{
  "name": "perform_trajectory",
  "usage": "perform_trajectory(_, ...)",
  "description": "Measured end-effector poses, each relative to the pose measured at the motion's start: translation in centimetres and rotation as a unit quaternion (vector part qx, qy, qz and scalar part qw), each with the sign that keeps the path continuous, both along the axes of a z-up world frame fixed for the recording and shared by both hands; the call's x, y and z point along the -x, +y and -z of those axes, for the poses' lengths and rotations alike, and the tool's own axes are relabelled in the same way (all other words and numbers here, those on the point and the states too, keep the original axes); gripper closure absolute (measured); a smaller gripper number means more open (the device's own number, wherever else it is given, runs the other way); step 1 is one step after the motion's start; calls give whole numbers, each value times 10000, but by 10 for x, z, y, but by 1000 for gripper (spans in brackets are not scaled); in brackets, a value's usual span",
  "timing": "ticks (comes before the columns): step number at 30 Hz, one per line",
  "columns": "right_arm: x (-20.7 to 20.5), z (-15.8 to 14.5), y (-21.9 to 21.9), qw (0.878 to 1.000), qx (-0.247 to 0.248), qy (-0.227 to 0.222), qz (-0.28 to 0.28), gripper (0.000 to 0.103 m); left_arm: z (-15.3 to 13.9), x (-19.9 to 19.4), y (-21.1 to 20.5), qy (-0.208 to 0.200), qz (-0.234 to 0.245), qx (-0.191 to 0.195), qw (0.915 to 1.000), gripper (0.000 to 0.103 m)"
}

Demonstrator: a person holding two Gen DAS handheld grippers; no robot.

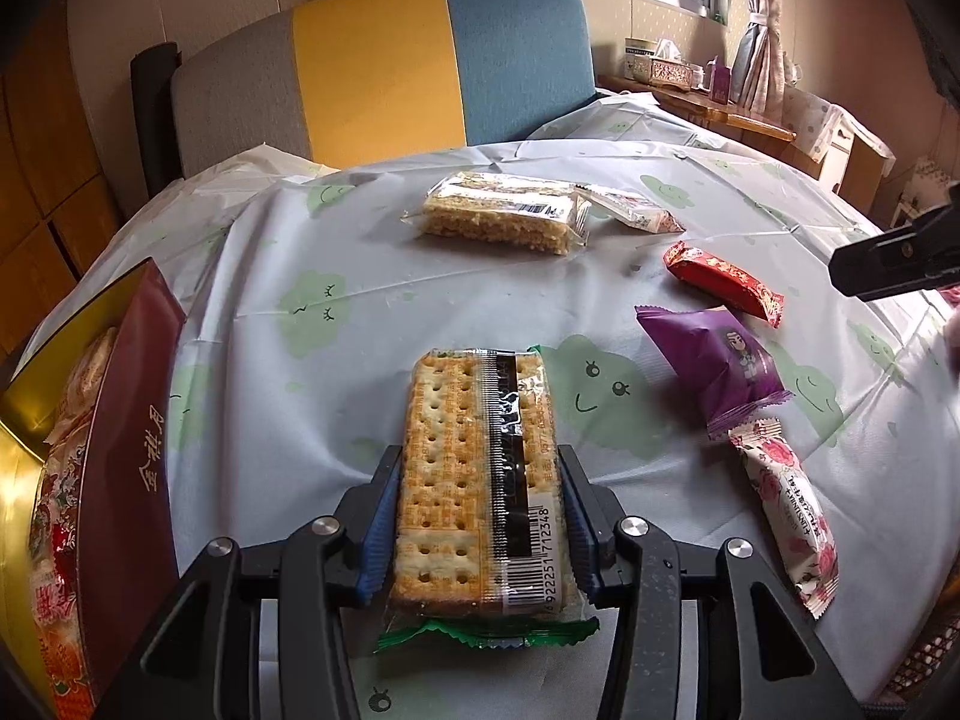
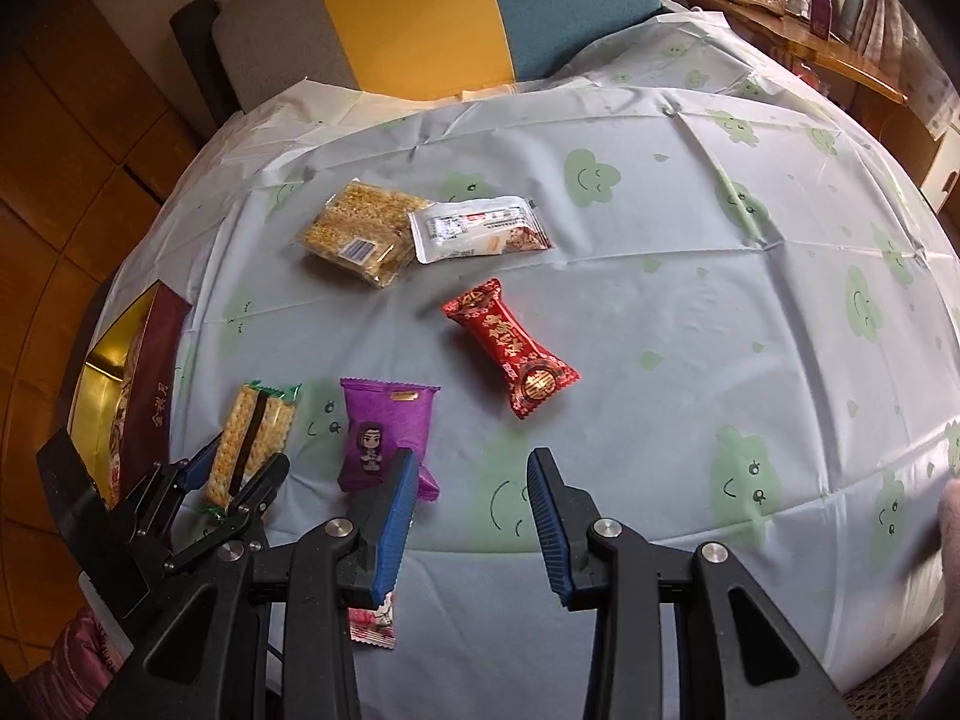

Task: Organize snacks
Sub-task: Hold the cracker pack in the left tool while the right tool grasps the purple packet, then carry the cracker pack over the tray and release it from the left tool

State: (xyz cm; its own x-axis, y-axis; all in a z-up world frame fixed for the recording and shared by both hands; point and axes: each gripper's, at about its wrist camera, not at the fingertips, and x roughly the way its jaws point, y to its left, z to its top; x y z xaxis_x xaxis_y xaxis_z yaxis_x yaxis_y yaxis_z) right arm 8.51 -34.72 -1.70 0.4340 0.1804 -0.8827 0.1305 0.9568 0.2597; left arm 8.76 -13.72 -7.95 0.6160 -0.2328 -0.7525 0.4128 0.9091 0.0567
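While the left gripper [image 1: 480, 516] clamps both pads on the cracker packet [image 1: 480, 480] above the tablecloth [image 1: 360, 252], the right gripper [image 2: 474, 516] hangs with its jaws apart on nothing. Just beyond lie the purple packet [image 2: 384, 432] and red packet [image 2: 510, 348], the gold-lined box [image 1: 132, 420] left.

Two grippers, left gripper [image 1: 480, 516] and right gripper [image 2: 474, 516], alike in build: black plastic linkage arms, round silver screws at the pivots, fingers [image 2: 393, 528] lined with ribbed blue pads. Faint pale specks along one black arm.
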Motion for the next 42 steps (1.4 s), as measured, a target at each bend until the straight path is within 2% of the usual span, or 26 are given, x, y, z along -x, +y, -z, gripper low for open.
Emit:
perform_trajectory(6, -14, 4, 19, 9987, -329, 218, -312, 64, 1, 2, 2, -58, -17, 81, 9999, 54)
perform_trajectory(10, -23, 15, 41, 9975, -216, 338, -582, 49, 1, 2, 2, -63, -24, 112, 9999, 54)
perform_trajectory(12, -30, 21, 50, 9967, -189, 413, -667, 45, 1, 2, 2, -66, -28, 123, 9999, 54)
perform_trajectory(15, -41, 30, 61, 9957, 140, 497, -772, 45, 1, 3, 2, -72, -38, 128, 9999, 54)
perform_trajectory(19, -54, 45, 67, 9933, 324, 676, -880, 47, 1, 3, 2, -71, -39, 140, 9999, 54)
perform_trajectory(20, -57, 46, 68, 9928, 406, 628, -937, 66, 1, 3, 2, -73, -40, 139, 9999, 54)
perform_trajectory(23, -61, 48, 75, 9880, 587, 596, -1297, 66, 1, 3, 2, -84, -42, 120, 9999, 54)
perform_trajectory(26, -65, 53, 75, 9857, 711, 543, -1427, 66, 1, 3, 2, -80, -44, 114, 9999, 54)
perform_trajectory(31, -66, 61, 64, 9881, 393, 429, -1427, 64, 0, 1, -1, -49, -33, 21, 10000, 54)
perform_trajectory(42, -69, 59, 84, 9784, 1046, 377, -1745, 62, -6, -8, -7, 273, -195, -179, 9993, 56)
